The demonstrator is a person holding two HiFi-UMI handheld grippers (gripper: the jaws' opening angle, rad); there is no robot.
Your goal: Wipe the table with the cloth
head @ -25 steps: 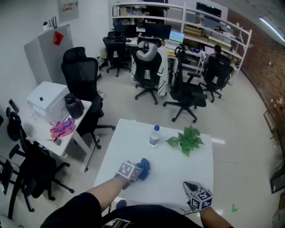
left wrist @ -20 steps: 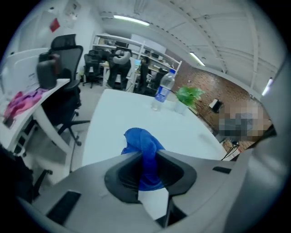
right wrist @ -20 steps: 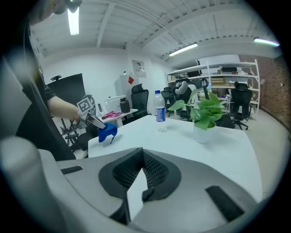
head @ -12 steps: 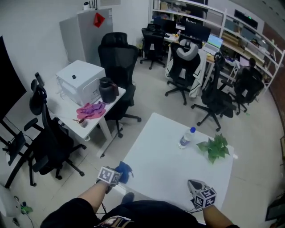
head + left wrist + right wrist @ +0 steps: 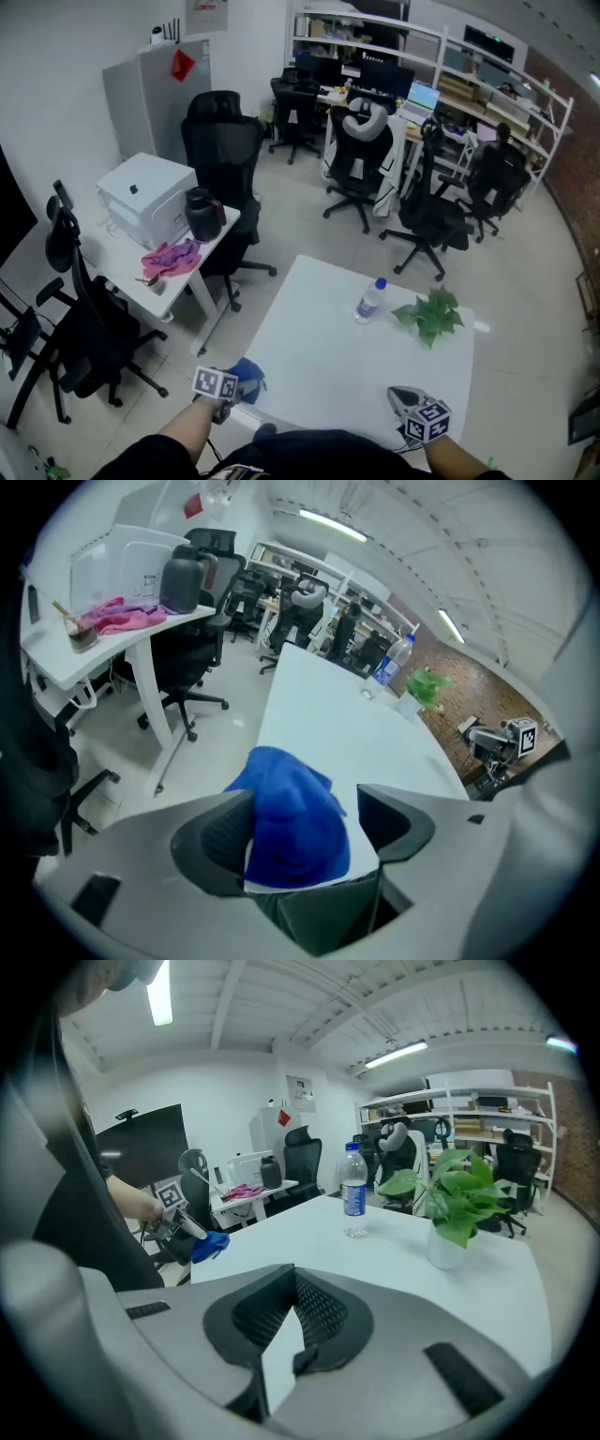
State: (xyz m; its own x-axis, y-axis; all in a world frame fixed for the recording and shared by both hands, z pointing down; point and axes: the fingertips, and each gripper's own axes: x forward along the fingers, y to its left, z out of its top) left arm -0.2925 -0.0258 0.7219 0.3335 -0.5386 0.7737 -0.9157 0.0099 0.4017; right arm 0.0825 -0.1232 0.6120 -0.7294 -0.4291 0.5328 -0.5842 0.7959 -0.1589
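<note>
- Jaws of my left gripper [image 5: 302, 829] have just been opening and now stand wide, with the cloth [image 5: 281, 794] loose between them.
- My right gripper [image 5: 291, 1321] is pinched closed and empty.
- The cloth rests at the corner of the table [image 5: 356, 366], lower left in the head view; I judge the wiping done or paused.

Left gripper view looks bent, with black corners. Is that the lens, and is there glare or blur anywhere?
Left gripper view: yes, a wide-angle lens bows the table and darkens the corners; the close blue cloth looks slightly soft. Right gripper view: same bending, and the ceiling light glares. Head view: even light, faint shadows, mild curving.
</note>
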